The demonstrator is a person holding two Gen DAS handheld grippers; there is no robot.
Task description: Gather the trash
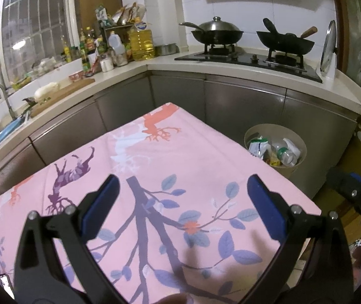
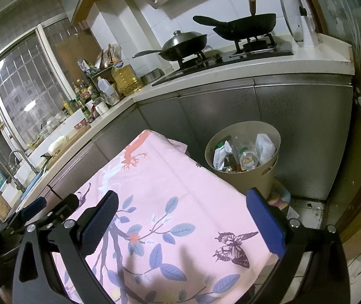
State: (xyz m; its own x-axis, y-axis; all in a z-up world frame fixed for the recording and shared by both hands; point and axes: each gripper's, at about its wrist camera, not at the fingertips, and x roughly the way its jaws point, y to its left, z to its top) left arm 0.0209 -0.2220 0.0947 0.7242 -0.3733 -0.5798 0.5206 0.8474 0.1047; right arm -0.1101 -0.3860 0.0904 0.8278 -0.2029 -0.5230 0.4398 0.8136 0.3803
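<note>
A beige trash bin (image 1: 294, 169) stands on the floor off the table's far right corner, holding plastic bottles (image 1: 285, 153) and wrappers (image 1: 257, 147). It also shows in the right wrist view (image 2: 251, 185) with bottles (image 2: 248, 159) and packets inside. My left gripper (image 1: 183, 207) is open and empty above the pink floral tablecloth (image 1: 180, 157). My right gripper (image 2: 183, 217) is open and empty above the same cloth (image 2: 180, 190), near its right edge. No loose trash shows on the cloth.
Grey kitchen cabinets (image 1: 231, 106) with a pale counter wrap behind the table. A stove with two woks (image 1: 218, 34) stands at the back, oil and sauce bottles (image 1: 139, 40) in the corner, a sink (image 1: 0, 116) at the left. The right gripper shows in the left wrist view (image 1: 357, 197).
</note>
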